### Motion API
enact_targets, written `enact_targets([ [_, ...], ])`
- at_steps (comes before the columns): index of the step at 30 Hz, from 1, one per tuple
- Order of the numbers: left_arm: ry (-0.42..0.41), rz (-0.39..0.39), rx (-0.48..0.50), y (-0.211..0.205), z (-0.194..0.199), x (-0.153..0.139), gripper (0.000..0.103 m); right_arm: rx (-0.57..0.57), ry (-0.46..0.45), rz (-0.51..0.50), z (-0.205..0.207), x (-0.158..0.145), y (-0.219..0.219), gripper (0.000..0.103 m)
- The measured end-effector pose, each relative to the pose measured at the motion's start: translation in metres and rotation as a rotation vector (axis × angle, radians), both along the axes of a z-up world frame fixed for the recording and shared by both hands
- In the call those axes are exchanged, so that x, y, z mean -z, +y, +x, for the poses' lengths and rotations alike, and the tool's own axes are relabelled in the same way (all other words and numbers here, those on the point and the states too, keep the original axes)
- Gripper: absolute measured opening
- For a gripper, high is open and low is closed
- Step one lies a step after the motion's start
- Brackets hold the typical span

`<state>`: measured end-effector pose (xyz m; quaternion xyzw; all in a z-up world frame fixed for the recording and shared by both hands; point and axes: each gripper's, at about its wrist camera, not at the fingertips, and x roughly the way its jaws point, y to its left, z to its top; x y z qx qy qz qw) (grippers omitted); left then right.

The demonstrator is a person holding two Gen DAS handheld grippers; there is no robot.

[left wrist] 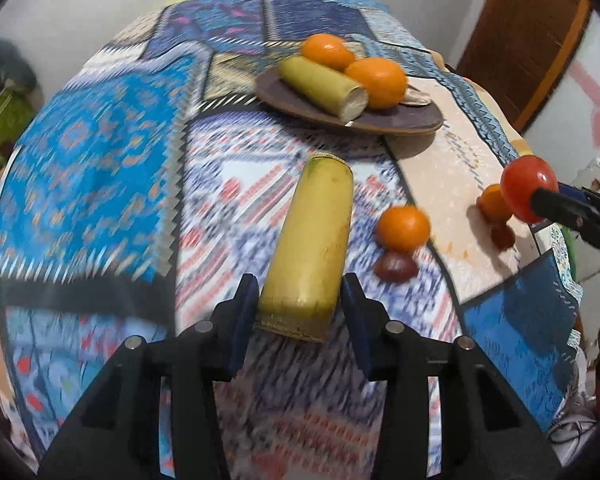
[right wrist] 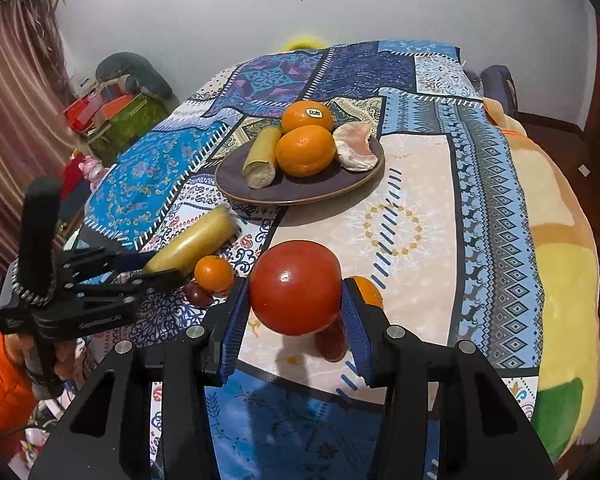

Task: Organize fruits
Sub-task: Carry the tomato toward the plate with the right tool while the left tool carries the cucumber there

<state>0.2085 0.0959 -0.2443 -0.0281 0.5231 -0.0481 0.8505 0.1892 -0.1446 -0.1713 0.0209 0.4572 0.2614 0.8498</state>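
My left gripper (left wrist: 300,300) is shut on the near end of a yellow sugarcane piece (left wrist: 312,240), held over the patterned cloth; it also shows in the right wrist view (right wrist: 192,244). My right gripper (right wrist: 296,308) is shut on a red tomato (right wrist: 296,286), lifted above the cloth; the tomato also shows in the left wrist view (left wrist: 528,188). A dark plate (right wrist: 236,184) further back holds two oranges (right wrist: 306,150), another sugarcane piece (right wrist: 262,158) and a pale peeled fruit (right wrist: 356,146). Small oranges (right wrist: 214,273) and dark red fruits (right wrist: 198,294) lie on the cloth.
A patchwork cloth (right wrist: 480,184) covers the table, with a yellow and orange blanket (right wrist: 560,264) at its right edge. Boxes and clutter (right wrist: 112,116) stand at the far left near a curtain. A brown door (left wrist: 524,40) is at the right.
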Motion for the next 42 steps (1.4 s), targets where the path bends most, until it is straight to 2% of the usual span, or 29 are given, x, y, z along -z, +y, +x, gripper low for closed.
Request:
enact_targets([
  [4,0.022,0.015,0.011,0.008,-0.016,-0.003,0.043,-0.011,-0.001,0.002,0.0,0.0,0.002,0.043],
  [7,0.044,0.026,0.026,0.007,-0.012,-0.003,0.043,-0.023,0.002,-0.002,0.0,0.002,0.007,0.042],
  [15,0.076,0.029,0.072,-0.01,0.038,0.011,0.043,-0.043,-0.002,-0.015,0.004,0.005,0.01,0.043],
  [20,0.067,0.002,0.051,-0.012,0.058,0.014,0.042,-0.037,-0.006,-0.031,0.013,0.007,0.007,0.043],
  [26,0.028,-0.003,0.015,-0.003,0.058,0.004,0.039,-0.038,-0.021,-0.048,0.024,0.007,0.007,0.043],
  [34,-0.113,-0.022,-0.017,0.012,0.054,-0.047,0.038,-0.044,-0.07,-0.059,0.042,-0.003,0.013,0.042],
  [42,-0.213,-0.011,-0.03,0.014,0.076,-0.084,0.038,-0.042,-0.11,-0.061,0.063,-0.01,0.018,0.042],
])
